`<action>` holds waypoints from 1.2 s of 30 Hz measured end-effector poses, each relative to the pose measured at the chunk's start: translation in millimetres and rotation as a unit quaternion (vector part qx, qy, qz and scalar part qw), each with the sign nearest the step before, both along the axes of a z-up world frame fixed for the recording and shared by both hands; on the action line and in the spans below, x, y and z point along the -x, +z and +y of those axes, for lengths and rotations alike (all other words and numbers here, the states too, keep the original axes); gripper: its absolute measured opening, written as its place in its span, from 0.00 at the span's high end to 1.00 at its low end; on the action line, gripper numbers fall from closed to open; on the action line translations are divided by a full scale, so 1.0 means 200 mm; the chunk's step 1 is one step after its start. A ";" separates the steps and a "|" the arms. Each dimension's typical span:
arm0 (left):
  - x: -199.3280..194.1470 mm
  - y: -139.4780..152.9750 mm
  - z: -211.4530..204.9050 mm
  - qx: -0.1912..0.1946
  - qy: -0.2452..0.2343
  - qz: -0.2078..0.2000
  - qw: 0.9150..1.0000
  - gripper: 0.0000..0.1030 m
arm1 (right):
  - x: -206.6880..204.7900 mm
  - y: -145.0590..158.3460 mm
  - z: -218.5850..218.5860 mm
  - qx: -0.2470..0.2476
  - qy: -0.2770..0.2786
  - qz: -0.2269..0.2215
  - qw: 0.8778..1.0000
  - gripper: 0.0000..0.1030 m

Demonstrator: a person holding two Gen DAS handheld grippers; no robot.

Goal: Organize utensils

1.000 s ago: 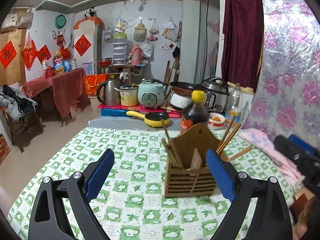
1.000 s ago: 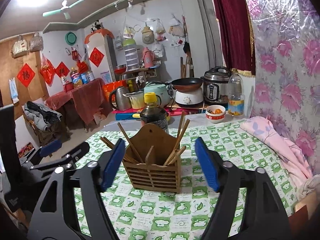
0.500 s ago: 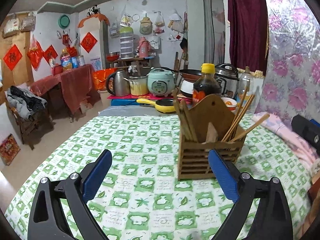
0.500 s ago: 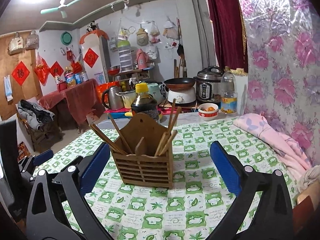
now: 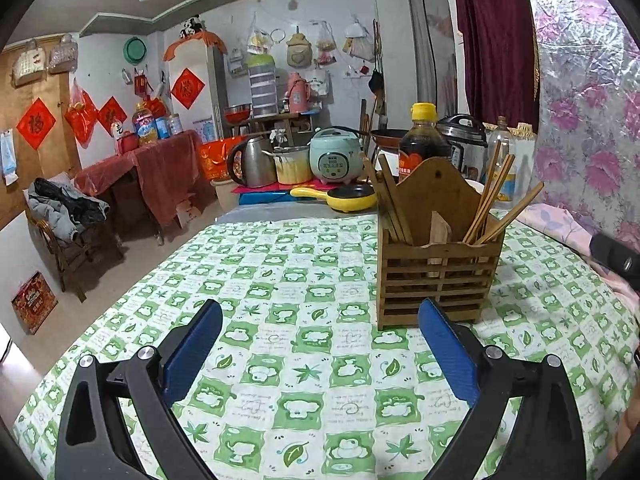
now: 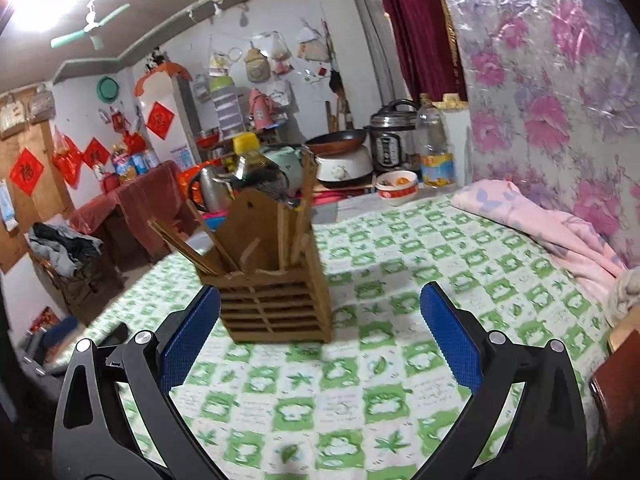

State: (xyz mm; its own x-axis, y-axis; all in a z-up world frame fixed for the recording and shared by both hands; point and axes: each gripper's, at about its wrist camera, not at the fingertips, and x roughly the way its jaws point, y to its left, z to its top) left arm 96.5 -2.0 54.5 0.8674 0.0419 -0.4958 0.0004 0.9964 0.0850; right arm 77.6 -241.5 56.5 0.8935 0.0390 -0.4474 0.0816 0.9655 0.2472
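Slatted wooden utensil holder [image 5: 438, 268] stands upright on the green-checked tablecloth [image 5: 280, 360], wooden chopsticks [image 5: 490, 200] sorted inside. Left gripper [image 5: 320, 350] and right gripper [image 6: 320, 334] gape empty, apparently finished

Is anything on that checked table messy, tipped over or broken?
Nothing is spilled or visibly broken. The slatted wooden utensil holder stands upright on the green-and-white checked tablecloth. The only untidy bit is the wooden chopsticks: they lean and splay outward in different directions instead of standing together. The right wrist view is blurred, so fine damage cannot be ruled out.
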 end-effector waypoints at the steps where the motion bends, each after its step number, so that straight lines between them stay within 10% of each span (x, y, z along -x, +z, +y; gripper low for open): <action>1: 0.01 0.00 0.00 -0.001 0.001 -0.001 1.000 0.06 | 0.00 -0.02 0.00 0.004 -0.002 0.008 1.000 0.06; 13: -0.08 -0.17 -0.03 -0.019 -0.020 0.089 0.996 0.06 | -0.05 -0.15 0.10 0.057 0.025 0.053 0.997 0.06; 27: -0.24 -0.59 0.02 0.010 -0.050 0.303 0.951 0.06 | -0.20 -0.60 0.16 0.101 0.072 0.288 0.950 0.06; 36: -0.22 -0.60 0.01 0.015 -0.051 0.279 0.959 0.04 | -0.20 -0.62 0.15 0.083 0.089 0.289 0.950 0.05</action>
State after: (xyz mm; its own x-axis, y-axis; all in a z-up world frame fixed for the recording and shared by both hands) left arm 140.1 0.9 -66.4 0.4664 -0.0508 -0.8831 0.1350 0.9907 0.0143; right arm 117.9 -210.5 -68.1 0.4833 0.0528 -0.8739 -0.0120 0.9985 0.0537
